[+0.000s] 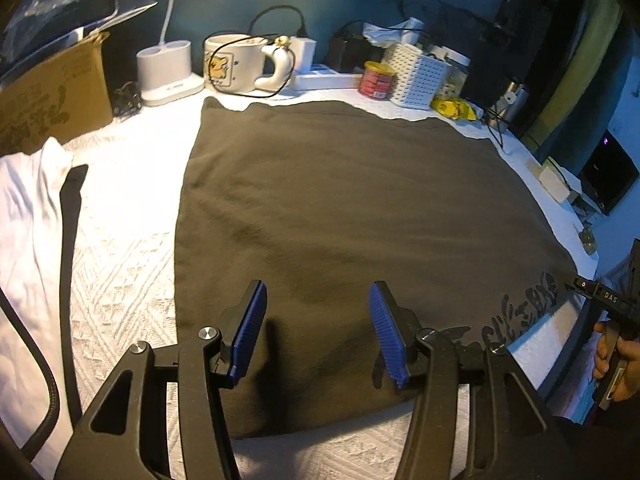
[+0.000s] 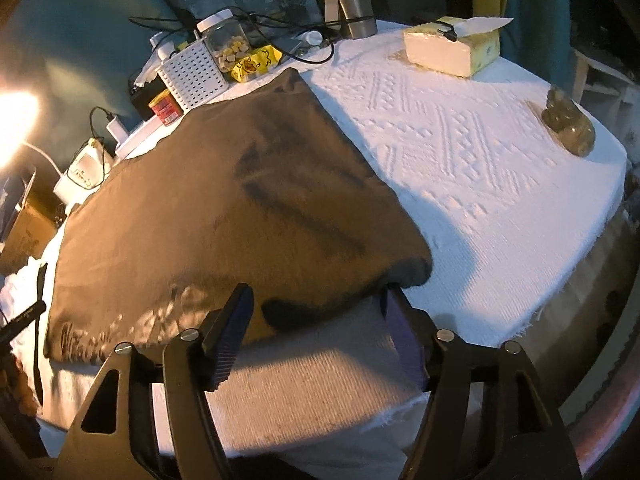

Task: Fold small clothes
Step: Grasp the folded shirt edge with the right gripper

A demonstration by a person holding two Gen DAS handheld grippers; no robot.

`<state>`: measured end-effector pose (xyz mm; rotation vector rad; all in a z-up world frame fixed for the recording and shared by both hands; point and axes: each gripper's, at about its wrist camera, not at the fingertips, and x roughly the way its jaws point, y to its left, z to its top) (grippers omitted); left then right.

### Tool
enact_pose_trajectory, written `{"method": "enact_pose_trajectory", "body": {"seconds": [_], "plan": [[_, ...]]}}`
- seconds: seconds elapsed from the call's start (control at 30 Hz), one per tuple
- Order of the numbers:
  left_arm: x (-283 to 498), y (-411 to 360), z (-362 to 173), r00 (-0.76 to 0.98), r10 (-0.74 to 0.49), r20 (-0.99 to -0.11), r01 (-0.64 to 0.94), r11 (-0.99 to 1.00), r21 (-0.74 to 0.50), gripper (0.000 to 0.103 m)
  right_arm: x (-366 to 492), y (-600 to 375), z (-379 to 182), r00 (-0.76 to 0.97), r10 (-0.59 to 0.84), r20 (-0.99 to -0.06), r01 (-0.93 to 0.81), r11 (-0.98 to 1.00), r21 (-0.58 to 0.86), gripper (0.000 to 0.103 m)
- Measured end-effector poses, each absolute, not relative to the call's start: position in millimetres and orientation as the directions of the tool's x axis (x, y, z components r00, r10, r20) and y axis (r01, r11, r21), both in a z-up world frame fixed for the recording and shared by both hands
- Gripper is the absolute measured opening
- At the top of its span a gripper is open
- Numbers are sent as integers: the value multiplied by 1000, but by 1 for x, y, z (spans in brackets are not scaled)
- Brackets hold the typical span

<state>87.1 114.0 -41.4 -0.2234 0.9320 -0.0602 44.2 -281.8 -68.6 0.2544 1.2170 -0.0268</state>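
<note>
Hovering over the near hem of a dark olive-brown folded garment, the left gripper holds its blue ribbed pads apart with nothing pinched between them. In the right wrist view, the right gripper stands with its jaws wide at the garment's near right corner; the cloth there bulges up just beyond the pads, and whether the right-hand pad touches it is hard to tell in the blur. The garment lies flat across a white embossed tablecloth, black lettering running along its near edge toward the right. At the far right of the left wrist view, a person's hand grips the other tool's handle. A white garment with a black strap lies well apart to the left.

Further back, a brown cardboard box sits at left, then a white two-slot stand, a cream mug printed with a cartoon, a red tin and a white perforated basket. On the right side, a pale tissue box and a steel flask mark the table's far edge.
</note>
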Motion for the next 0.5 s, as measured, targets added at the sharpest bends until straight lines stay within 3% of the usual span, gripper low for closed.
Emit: {"method": "enact_pose_trajectory", "body": {"seconds": [0.5], "plan": [[106, 127, -46, 590, -168, -790, -47, 969, -241, 53, 81, -263, -81, 348, 105, -932, 146, 976, 164, 74]]}}
